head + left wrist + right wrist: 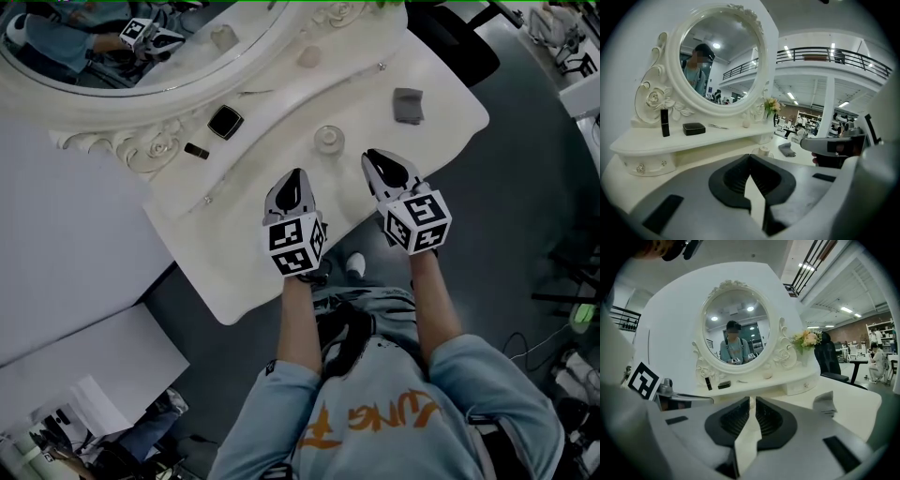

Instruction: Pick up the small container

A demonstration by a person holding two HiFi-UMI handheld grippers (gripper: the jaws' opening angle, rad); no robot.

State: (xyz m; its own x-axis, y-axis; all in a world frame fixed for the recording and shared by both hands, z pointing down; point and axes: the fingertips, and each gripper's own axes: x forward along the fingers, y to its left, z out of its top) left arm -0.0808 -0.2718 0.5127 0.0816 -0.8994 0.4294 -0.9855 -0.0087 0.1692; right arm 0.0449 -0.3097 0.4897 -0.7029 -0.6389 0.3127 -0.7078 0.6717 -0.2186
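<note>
Nothing done yet: container (328, 141) sits untouched just ahead, between left gripper (294, 178) and right gripper (377, 157), both closed and empty.

**A:** White dressing table (234, 272) in shot. What's sitting on the lower top?

**B:** A small round container (328, 141) near the middle, and a folded grey cloth (408, 105) well off to its right.

**A:** And the raised shelf (286, 80) behind?

**B:** An upright black lipstick (664, 123) with a black compact case (225, 122) just beside it. Then a thin metal tool (718, 126) and a small pale egg-shaped thing (309, 56), all lined up before the round mirror (141, 37).
</note>
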